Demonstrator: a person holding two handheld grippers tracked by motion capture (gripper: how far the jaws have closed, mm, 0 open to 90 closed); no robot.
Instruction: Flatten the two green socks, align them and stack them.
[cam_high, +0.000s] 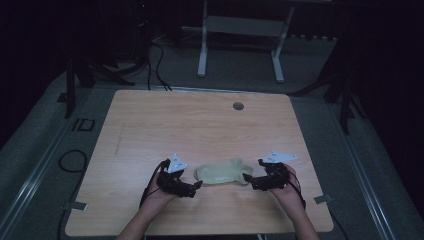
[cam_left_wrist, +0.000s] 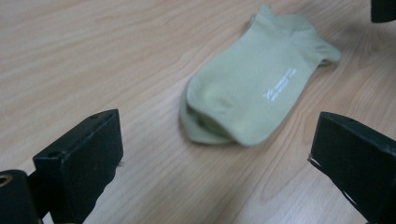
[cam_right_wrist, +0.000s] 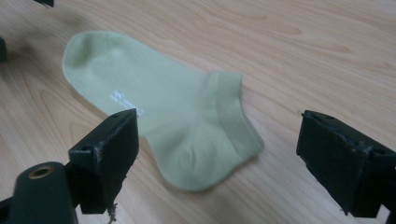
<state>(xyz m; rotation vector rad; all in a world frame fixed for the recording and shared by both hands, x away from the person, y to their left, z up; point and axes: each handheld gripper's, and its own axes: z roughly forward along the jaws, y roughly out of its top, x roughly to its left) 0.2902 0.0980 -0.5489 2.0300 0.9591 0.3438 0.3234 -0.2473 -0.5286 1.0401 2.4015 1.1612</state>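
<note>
A pale green ankle sock (cam_high: 220, 173) lies flat on a wooden table (cam_high: 200, 125), near the edge closest to the person. Just left of the sock's toe end, the left gripper (cam_high: 196, 186) rests low over the wood, its jaws spread wide and empty. Just right of the sock's heel and cuff end, the right gripper (cam_high: 248, 179) sits likewise, jaws spread wide, holding nothing.

To grasp well, each gripper should probably slide in low along the table and close on a single end, catching both fabric layers without bunching them.

The sock is short and soft, with a ribbed cuff (cam_right_wrist: 238, 121) and small white lettering (cam_left_wrist: 279, 84) along its side. At the toe, a second layer peeks out underneath.
</note>
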